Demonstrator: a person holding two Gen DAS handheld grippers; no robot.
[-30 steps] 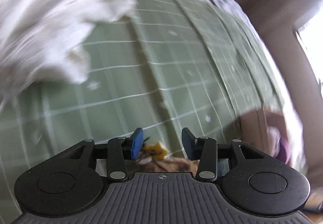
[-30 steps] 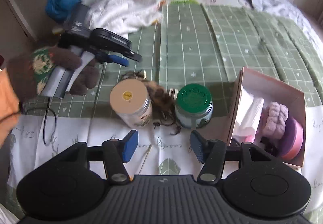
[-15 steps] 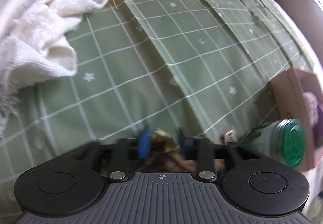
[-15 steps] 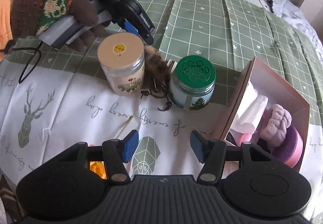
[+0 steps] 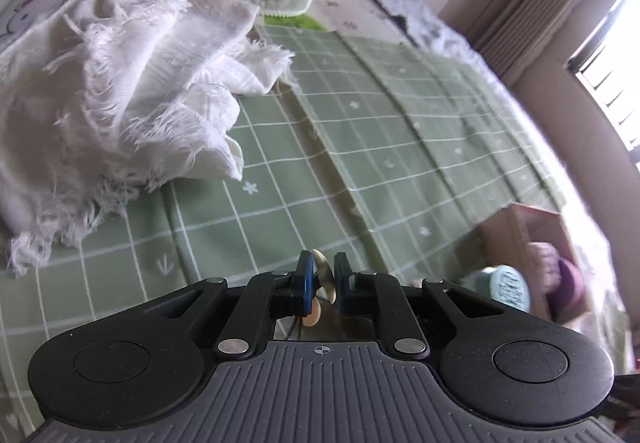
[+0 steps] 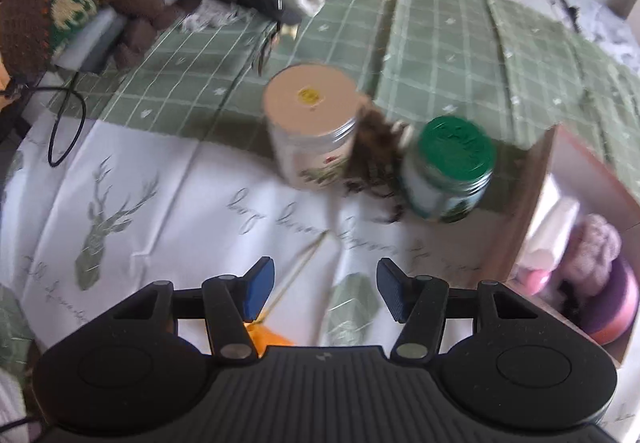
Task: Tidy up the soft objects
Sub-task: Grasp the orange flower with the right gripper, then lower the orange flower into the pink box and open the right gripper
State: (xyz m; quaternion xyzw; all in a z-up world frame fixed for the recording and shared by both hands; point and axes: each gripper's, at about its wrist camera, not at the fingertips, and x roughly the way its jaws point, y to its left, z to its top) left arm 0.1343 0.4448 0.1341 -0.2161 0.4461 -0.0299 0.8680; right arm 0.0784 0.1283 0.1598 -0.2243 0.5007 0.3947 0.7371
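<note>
The left hand-held gripper [image 5: 321,283] pinches a small cream tag [image 5: 323,275]. The right hand-held gripper [image 6: 322,293] is spread. Ahead of it, a brown furry thing [image 6: 374,155] lies between two jars [image 6: 312,123]; to its right a box [image 6: 560,227] holds soft items. Farther off lies a white cloth [image 5: 120,91].

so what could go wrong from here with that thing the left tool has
1. The left tool pinches only a thin cream piece; the grip looks slight, so it might slip out.
2. The brown tangle lies against the tan-lidded jar and green-lidded jar; if dangling cords connect to it, lifting could tip a jar.
</note>
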